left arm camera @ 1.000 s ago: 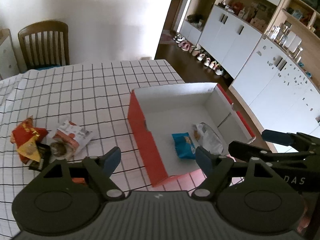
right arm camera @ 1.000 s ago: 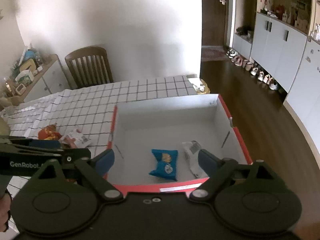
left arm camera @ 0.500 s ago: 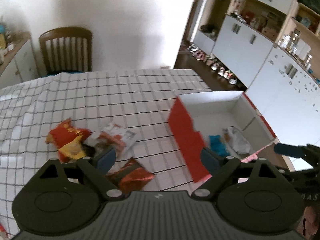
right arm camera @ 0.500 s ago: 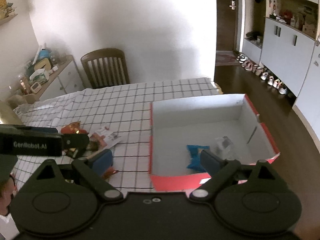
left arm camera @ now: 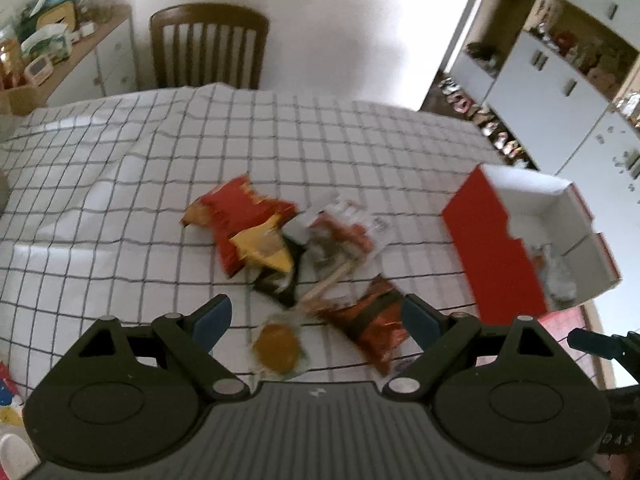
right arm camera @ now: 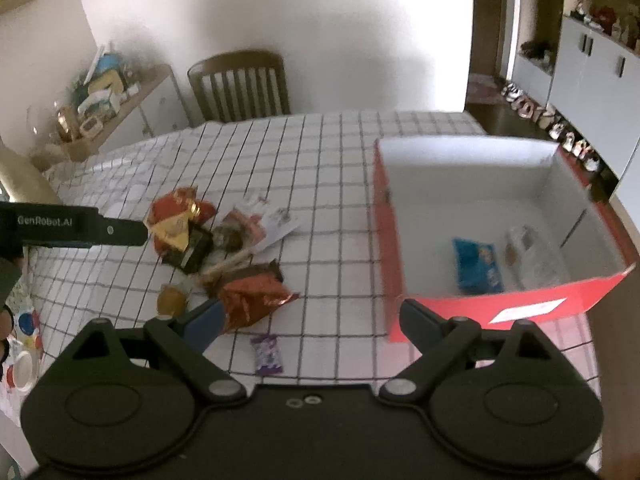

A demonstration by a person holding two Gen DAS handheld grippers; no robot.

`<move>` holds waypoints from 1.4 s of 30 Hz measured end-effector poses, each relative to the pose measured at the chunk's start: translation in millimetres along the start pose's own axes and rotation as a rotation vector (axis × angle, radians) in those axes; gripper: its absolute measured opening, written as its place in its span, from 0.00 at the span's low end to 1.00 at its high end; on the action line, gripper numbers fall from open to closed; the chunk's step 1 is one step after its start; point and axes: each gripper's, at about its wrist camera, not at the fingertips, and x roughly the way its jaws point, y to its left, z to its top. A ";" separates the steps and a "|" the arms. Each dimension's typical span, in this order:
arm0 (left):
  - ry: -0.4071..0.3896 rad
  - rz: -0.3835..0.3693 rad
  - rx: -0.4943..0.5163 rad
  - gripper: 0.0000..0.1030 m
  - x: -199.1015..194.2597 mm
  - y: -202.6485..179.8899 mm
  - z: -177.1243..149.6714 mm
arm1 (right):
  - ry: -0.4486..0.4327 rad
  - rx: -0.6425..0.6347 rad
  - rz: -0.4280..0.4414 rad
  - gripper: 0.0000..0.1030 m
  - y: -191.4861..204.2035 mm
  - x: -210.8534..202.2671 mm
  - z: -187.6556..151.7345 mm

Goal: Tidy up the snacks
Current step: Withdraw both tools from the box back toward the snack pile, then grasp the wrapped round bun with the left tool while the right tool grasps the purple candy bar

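A pile of snack packets lies on the checked tablecloth: a red and yellow bag [left arm camera: 244, 228] [right arm camera: 176, 220], a pink and white packet [left arm camera: 344, 232] [right arm camera: 256, 224], a shiny red-brown bag [left arm camera: 368, 320] [right arm camera: 252, 296], a round yellow snack [left arm camera: 278, 346] [right arm camera: 172, 300] and a small purple candy [right arm camera: 267, 354]. A red box [left arm camera: 492, 240] [right arm camera: 500, 312] with white inside stands to the right and holds a blue packet [right arm camera: 476, 266] and a clear packet [right arm camera: 536, 256]. My left gripper [left arm camera: 316, 316] is open above the pile. My right gripper [right arm camera: 308, 316] is open between pile and box.
A wooden chair [left arm camera: 208, 44] [right arm camera: 240, 84] stands at the table's far side. A cluttered sideboard [left arm camera: 60, 60] [right arm camera: 112, 108] is at the far left. White cabinets [left arm camera: 560, 92] and a row of shoes [right arm camera: 560, 132] line the right wall.
Both grippers have swung left, away from the box and towards the snack pile. Both have stayed open and empty.
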 end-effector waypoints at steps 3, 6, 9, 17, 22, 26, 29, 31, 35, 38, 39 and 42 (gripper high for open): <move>0.024 0.014 -0.020 0.89 12.6 10.9 -4.3 | 0.027 0.004 0.018 0.90 8.6 13.2 -6.2; 0.063 0.022 -0.044 0.89 28.2 22.1 -9.8 | 0.057 0.004 0.026 0.89 17.7 25.2 -12.2; 0.101 0.030 -0.052 0.89 43.8 27.1 -15.5 | 0.083 -0.016 0.025 0.86 26.6 38.2 -19.0; 0.161 0.036 -0.080 0.89 74.5 39.5 -28.1 | 0.147 -0.080 -0.015 0.76 34.7 76.9 -35.1; 0.192 0.060 -0.100 0.89 90.4 45.3 -34.6 | 0.181 -0.095 -0.030 0.70 37.1 91.8 -40.9; 0.195 0.083 -0.112 0.89 99.8 46.9 -39.7 | 0.191 -0.110 -0.033 0.64 40.1 99.8 -43.4; 0.196 0.100 -0.128 0.89 106.0 47.6 -42.3 | 0.197 -0.120 -0.039 0.57 43.0 106.7 -42.9; 0.191 0.099 -0.130 0.89 108.1 45.8 -43.8 | 0.203 -0.122 -0.039 0.51 44.4 110.7 -42.9; 0.181 0.112 -0.116 0.89 112.5 40.0 -43.7 | 0.208 -0.146 -0.046 0.43 49.1 116.8 -44.2; 0.170 0.114 -0.111 0.89 113.7 37.4 -42.5 | 0.212 -0.156 -0.051 0.38 51.8 119.8 -45.1; 0.167 0.112 -0.111 0.89 113.9 37.2 -42.3 | 0.212 -0.157 -0.050 0.37 52.6 120.7 -45.1; 0.160 0.115 -0.114 0.86 113.5 37.2 -42.8 | 0.215 -0.159 -0.052 0.31 54.1 122.8 -44.7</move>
